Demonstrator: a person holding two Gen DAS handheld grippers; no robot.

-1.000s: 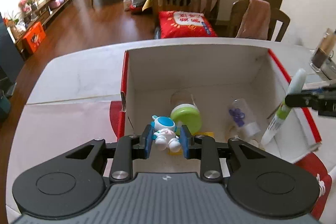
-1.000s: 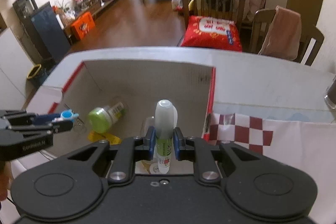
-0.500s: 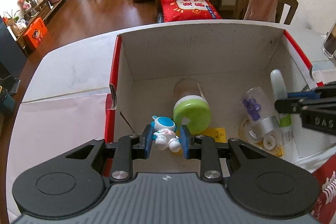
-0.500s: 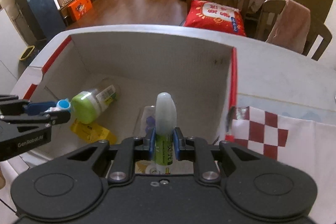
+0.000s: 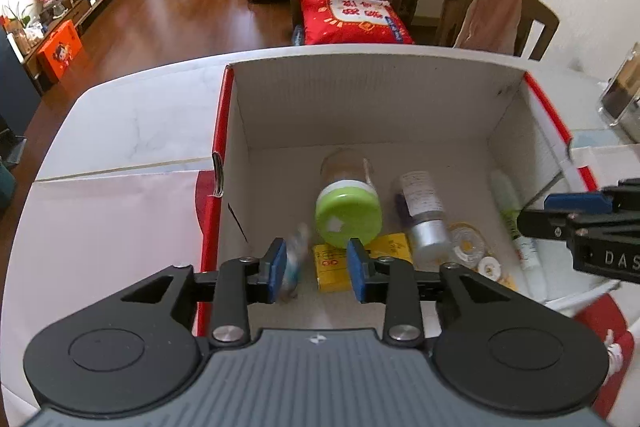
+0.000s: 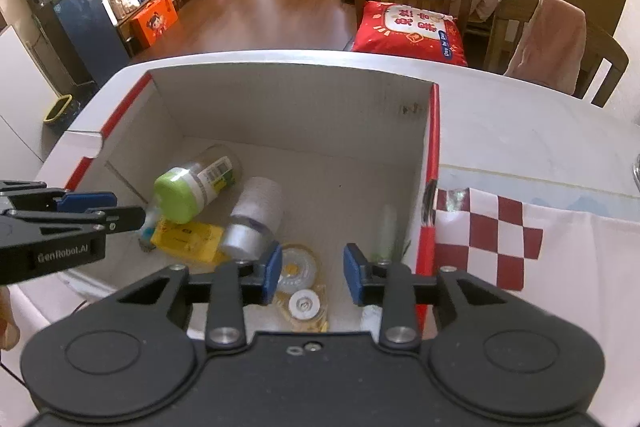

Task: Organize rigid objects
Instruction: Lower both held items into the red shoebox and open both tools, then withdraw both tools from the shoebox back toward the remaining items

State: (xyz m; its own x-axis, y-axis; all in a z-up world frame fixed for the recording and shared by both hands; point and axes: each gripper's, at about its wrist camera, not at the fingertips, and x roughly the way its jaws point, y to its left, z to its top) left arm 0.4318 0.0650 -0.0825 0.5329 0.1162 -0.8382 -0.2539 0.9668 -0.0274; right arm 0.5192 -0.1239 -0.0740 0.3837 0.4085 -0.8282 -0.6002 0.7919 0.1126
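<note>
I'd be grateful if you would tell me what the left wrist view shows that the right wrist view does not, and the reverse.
Only the left wrist view shows the left gripper head-on, jaws opening, with a blurred small toy by its left pad, apparently falling.

Only the right wrist view shows the right gripper head-on, jaws opening with nothing between them, and the red and white checked cloth beside the box.

Both show the cardboard box, the green-lidded jar, the silver-capped bottle, the yellow packet and the white tube lying inside.
</note>
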